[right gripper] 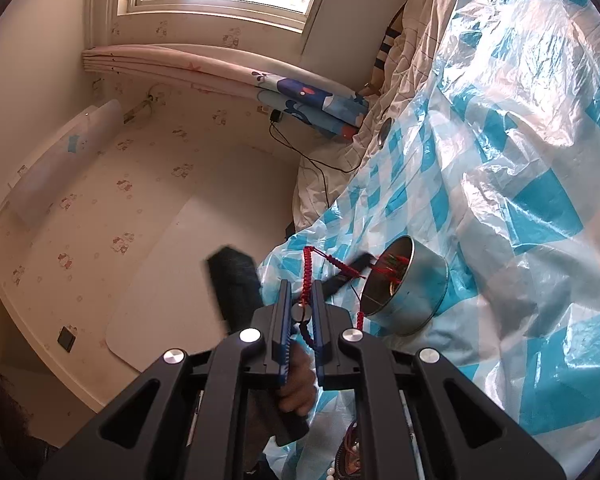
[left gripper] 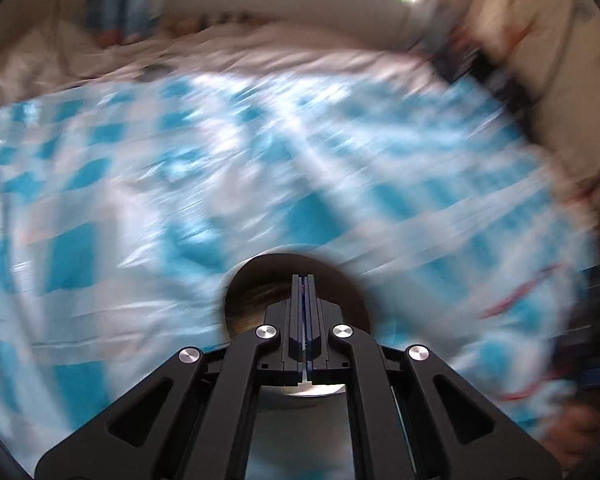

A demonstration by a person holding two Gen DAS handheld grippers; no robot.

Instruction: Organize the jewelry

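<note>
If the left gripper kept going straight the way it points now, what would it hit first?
Probably the round dark lid-like disc just past the shut left gripper, over the blue-checked plastic sheet; blur hides depth.

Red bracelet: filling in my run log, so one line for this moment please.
right gripper: shut on red bracelet | left gripper: shut, empty | round tin: open, on checked sheet

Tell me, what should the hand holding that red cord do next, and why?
Probably carry the red braided cord over the round tin and let go. The right gripper has its jaws shut on the cord, and the open tin beside it on the checked plastic sheet already holds red pieces.
</note>
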